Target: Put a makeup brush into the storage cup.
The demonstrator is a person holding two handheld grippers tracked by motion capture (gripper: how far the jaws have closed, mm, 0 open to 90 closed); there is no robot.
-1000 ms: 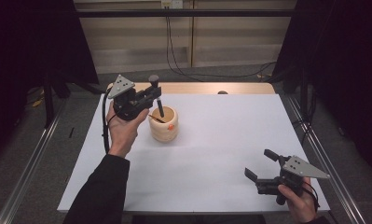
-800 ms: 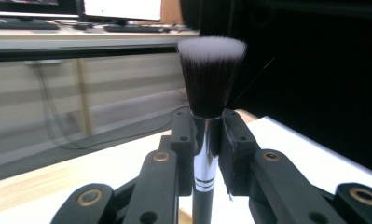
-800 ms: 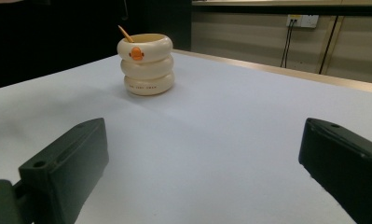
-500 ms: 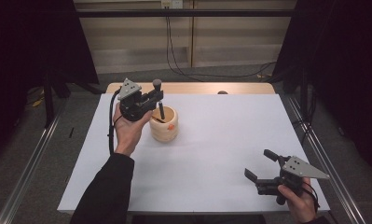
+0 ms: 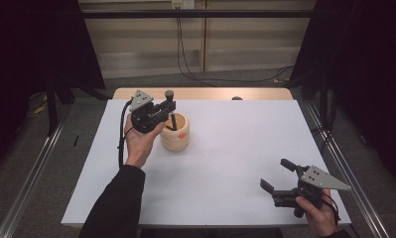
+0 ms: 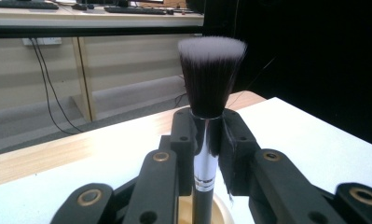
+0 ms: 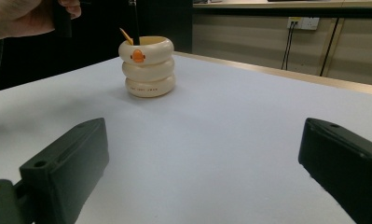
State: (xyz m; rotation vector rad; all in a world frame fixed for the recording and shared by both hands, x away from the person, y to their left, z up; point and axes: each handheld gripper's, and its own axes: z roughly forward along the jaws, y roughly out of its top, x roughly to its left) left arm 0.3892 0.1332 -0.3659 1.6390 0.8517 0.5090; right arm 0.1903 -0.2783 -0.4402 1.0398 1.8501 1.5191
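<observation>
Makeup brush (image 6: 207, 135) is clamped upright in the left hand-held gripper (image 5: 166, 110), handle end inside the duck-face holder (image 5: 175, 133). Released crooked, the holder could be tipped. Right hand-held gripper (image 5: 275, 174) is held wide open.

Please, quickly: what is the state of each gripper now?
Left gripper: closed on the makeup brush, above the cup.
Right gripper: open, holding nothing.

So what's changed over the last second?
The left gripper, shut on the black-handled makeup brush, has sunk, lowering the handle deeper into the cream ringed duck-face cup. The cup, the white table and the open right gripper stayed put.
</observation>
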